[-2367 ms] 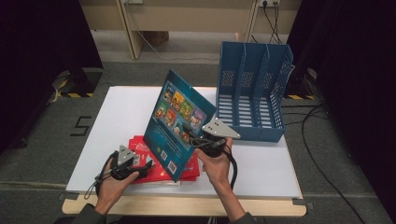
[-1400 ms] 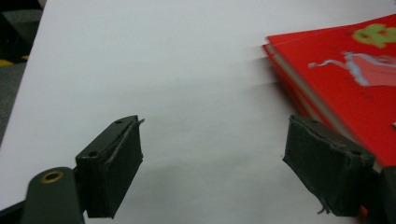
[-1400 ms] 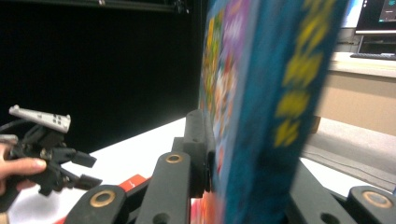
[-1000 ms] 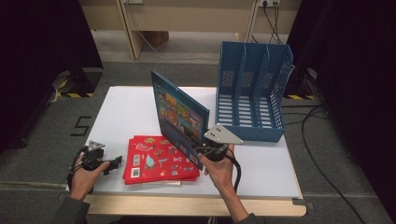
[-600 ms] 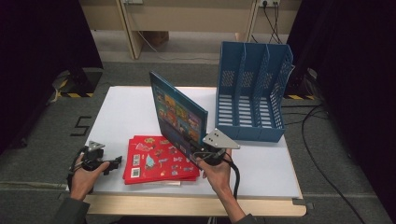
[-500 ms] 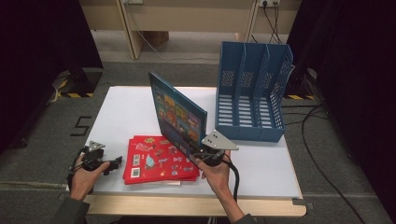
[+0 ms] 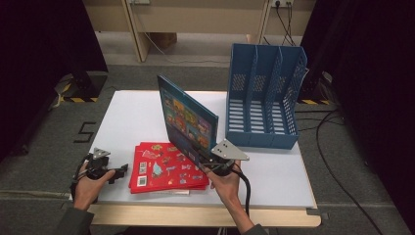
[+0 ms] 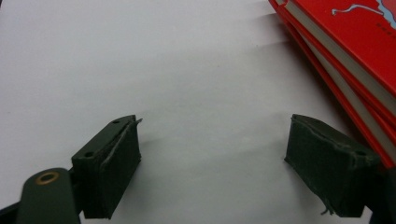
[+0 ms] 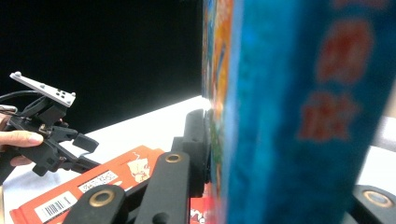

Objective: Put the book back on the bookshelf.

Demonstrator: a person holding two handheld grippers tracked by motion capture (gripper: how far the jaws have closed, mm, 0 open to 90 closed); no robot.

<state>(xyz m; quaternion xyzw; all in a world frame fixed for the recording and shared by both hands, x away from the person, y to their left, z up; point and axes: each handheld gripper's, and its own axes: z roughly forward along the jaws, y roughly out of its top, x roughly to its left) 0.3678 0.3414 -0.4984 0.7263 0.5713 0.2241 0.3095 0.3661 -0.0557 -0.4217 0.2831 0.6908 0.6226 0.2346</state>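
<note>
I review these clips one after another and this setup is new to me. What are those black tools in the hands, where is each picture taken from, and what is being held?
A person works at a white table with a hand-held two-jaw gripper in each hand. One picture looks down from above; the other two come from cameras riding on the grippers. The right gripper is shut on a blue book, holding it upright on edge. The left gripper rests open on the table beside a stack of red books. A blue file rack stands at the right.
</note>
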